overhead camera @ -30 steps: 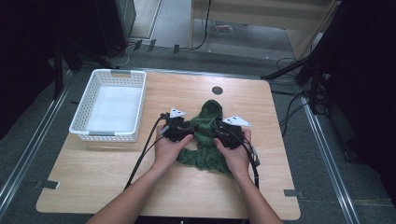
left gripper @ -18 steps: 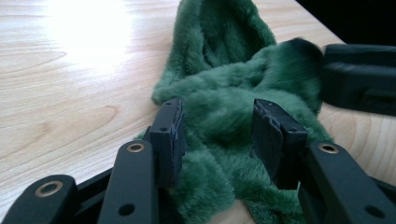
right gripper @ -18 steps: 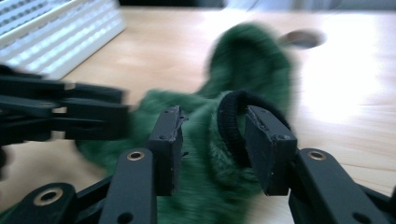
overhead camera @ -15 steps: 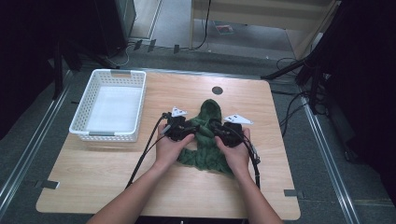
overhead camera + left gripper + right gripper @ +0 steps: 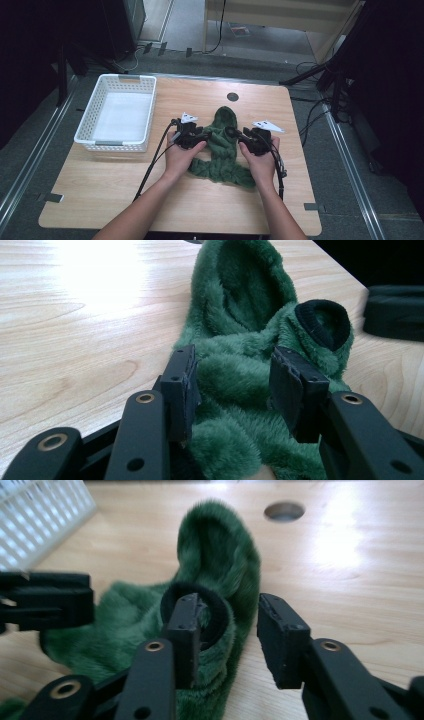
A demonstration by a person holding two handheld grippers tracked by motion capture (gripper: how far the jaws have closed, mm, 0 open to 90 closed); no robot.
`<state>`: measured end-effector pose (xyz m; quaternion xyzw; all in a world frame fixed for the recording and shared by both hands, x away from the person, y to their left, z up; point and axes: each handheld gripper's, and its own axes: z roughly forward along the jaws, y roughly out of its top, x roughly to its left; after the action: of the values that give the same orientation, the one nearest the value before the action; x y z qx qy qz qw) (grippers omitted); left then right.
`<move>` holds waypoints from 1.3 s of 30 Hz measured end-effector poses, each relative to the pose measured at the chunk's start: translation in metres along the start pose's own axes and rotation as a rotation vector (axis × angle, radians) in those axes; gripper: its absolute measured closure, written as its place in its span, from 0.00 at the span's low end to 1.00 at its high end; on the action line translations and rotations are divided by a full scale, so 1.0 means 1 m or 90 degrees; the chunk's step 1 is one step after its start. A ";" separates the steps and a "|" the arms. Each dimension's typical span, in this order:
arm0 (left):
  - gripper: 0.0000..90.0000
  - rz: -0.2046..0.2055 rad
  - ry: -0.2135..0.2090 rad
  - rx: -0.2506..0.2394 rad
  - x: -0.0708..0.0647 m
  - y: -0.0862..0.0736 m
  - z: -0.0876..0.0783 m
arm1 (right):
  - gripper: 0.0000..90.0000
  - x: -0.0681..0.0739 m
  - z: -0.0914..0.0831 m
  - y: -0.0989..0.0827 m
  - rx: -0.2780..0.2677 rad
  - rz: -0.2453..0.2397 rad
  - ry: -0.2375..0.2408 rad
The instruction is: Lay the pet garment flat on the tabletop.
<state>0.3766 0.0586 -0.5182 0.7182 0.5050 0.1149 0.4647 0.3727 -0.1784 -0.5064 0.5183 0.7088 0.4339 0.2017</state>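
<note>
A green fuzzy hooded garment (image 5: 222, 145) lies on the wooden table (image 5: 150, 190), hood pointing away from me. My left gripper (image 5: 205, 135) comes in at its left side. In the left gripper view the jaws (image 5: 237, 385) are closed on a bunched fold of the green pile (image 5: 240, 375). My right gripper (image 5: 235, 134) is at the black-rimmed sleeve cuff (image 5: 220, 612). One of its fingers is inside the cuff and the other is outside, apart from the fabric. Its jaws (image 5: 230, 630) have just been opening.
A white plastic basket (image 5: 120, 77) stands at the table's left, also seen at the upper left corner (image 5: 35, 515) of the right gripper view. A round hole (image 5: 232, 96) is in the tabletop beyond the hood. Cables trail from both grippers toward me.
</note>
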 end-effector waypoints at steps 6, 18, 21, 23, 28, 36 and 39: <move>0.61 0.000 0.003 -0.004 0.004 0.004 -0.002 | 0.97 0.003 -0.002 -0.003 -0.040 0.006 0.006; 0.63 0.005 -0.013 0.008 -0.007 0.006 0.010 | 0.97 -0.039 -0.020 -0.037 0.017 0.078 -0.051; 0.64 0.024 -0.027 0.018 -0.017 0.010 0.019 | 0.97 -0.041 -0.016 -0.042 0.040 0.075 -0.065; 0.64 0.043 -0.028 0.040 -0.023 0.011 0.030 | 0.97 -0.041 -0.013 -0.044 0.048 0.066 -0.074; 0.67 0.076 0.008 0.100 -0.027 0.004 0.053 | 0.91 -0.045 -0.014 -0.044 0.051 0.073 -0.095; 0.69 0.095 0.017 0.105 -0.031 0.002 0.056 | 0.84 0.003 -0.054 -0.011 -0.140 -0.034 -0.071; 0.69 0.090 0.017 0.110 -0.029 0.002 0.055 | 0.90 0.019 -0.021 -0.007 -0.012 -0.048 -0.016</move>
<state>0.3991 0.0038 -0.5381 0.7879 0.4671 0.1132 0.3850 0.3464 -0.1705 -0.4979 0.4950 0.7212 0.4257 0.2316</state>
